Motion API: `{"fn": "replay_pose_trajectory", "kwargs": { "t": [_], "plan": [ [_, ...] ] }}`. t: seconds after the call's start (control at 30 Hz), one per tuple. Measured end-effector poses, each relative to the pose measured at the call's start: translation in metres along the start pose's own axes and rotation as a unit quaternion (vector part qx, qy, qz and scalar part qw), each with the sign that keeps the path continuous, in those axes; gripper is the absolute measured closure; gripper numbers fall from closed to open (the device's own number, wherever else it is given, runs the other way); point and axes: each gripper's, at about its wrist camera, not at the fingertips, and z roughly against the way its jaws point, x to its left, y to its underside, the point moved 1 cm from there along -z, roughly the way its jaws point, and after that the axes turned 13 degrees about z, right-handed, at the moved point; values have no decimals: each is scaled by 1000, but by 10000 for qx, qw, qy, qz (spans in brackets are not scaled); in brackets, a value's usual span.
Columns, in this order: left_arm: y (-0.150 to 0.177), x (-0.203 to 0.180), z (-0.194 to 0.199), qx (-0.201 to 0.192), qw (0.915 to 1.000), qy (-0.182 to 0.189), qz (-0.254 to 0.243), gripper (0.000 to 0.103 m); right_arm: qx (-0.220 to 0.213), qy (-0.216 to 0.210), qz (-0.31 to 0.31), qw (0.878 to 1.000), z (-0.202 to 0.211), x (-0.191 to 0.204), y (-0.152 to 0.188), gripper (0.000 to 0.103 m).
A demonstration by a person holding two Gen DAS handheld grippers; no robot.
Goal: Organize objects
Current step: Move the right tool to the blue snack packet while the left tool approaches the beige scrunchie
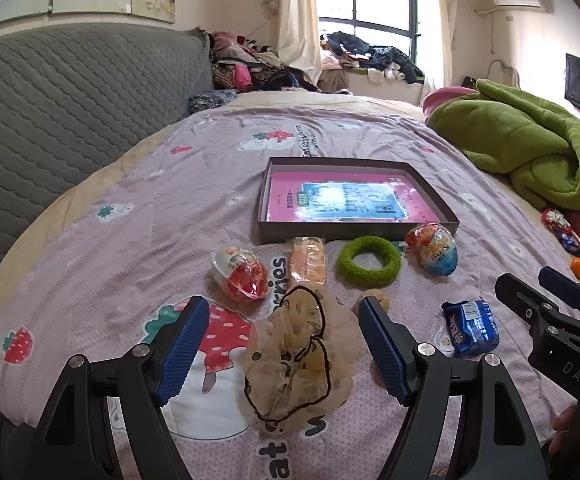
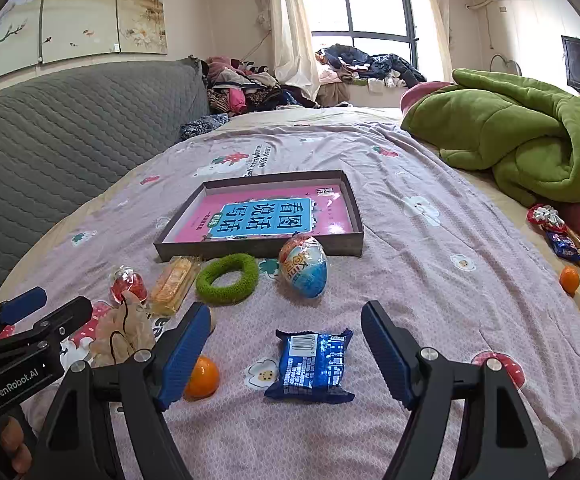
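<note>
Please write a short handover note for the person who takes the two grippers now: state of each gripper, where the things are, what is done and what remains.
Left gripper: open, holds nothing, beige scrunchie lies between its fingers.
Right gripper: open, holds nothing, blue snack packet lies between its fingers.
On the bedspread in front of the box: red egg, orange wafer pack, green ring, blue egg. A small orange sits beside the right gripper's left finger.
Done: nothing is in the box except the pink book.
Left: all the items, probably into the box.

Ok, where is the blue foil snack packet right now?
In the right wrist view the blue foil snack packet lies on the bedspread between the open right tongs, with a small orange to its left.
</note>
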Motion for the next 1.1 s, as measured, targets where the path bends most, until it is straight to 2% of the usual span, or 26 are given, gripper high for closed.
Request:
{"fn": "replay_pose_trajectory", "kwargs": {
  "t": [0.5, 0.77, 1.1],
  "plan": [
    [0, -4, 7, -7, 9999, 92, -69, 25, -73, 20, -5, 10000, 12, -2, 1, 26],
    [-15, 3, 17, -11, 9999, 144, 43, 25, -57, 114, 71, 9999, 25, -8, -6, 26],
    [10, -1, 2, 410, 9989, 116, -182, 25, 195, 3, 57, 9998, 21, -12, 10, 26]
  ]
}}
